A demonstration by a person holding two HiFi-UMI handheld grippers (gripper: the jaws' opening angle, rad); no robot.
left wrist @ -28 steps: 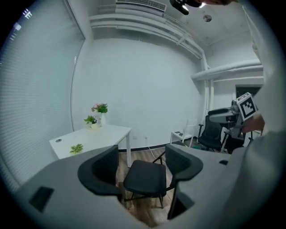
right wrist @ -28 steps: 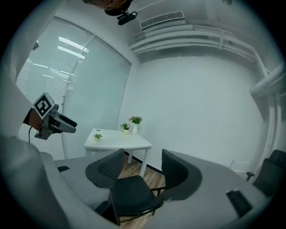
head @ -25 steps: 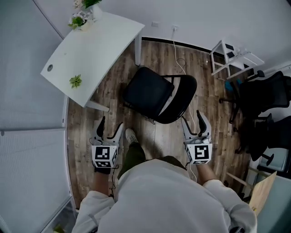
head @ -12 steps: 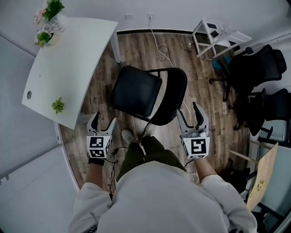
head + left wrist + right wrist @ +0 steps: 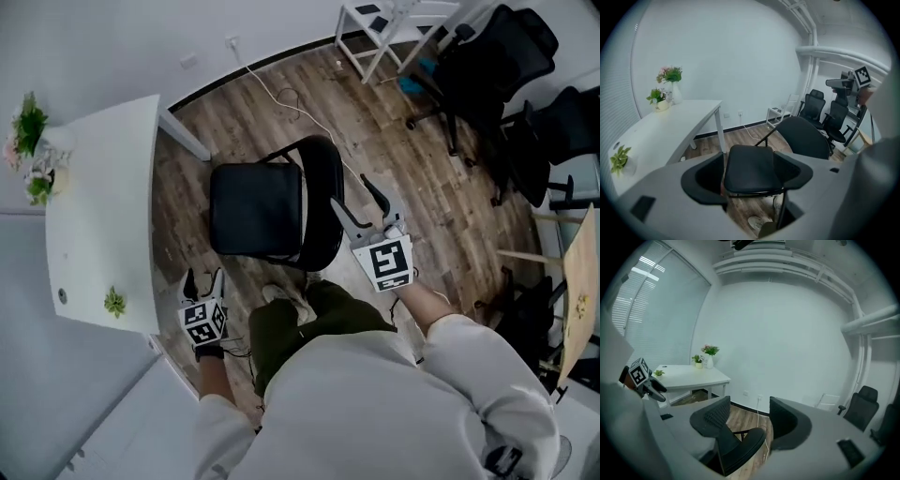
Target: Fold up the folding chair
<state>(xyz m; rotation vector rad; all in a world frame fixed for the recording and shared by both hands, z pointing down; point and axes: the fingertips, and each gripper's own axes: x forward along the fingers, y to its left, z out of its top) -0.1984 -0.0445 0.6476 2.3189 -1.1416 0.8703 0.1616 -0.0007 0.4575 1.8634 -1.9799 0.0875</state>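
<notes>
The black folding chair stands unfolded on the wood floor, its seat [image 5: 255, 208] toward the white table and its backrest [image 5: 323, 197] beside it. My right gripper [image 5: 359, 202] is open just at the backrest's outer edge, and in the right gripper view the backrest's top [image 5: 740, 448] lies low between the jaws of that gripper [image 5: 749, 420], untouched. My left gripper [image 5: 203, 281] is open, low near the seat's near corner. In the left gripper view the seat [image 5: 752, 168] and backrest [image 5: 804, 138] show beyond the open gripper [image 5: 746, 174].
A white table [image 5: 103, 197] with small plants [image 5: 33, 150] stands left of the chair. Black office chairs [image 5: 497, 56] and a white rack [image 5: 375, 19] are at the back right. A cable [image 5: 281, 94] runs over the floor. The person's legs and shoes [image 5: 286, 305] are close to the chair.
Both grippers came down and nearer to the chair. The right one moved in to the backrest's edge, and the left one sank toward the floor by the seat. Both stayed open.
</notes>
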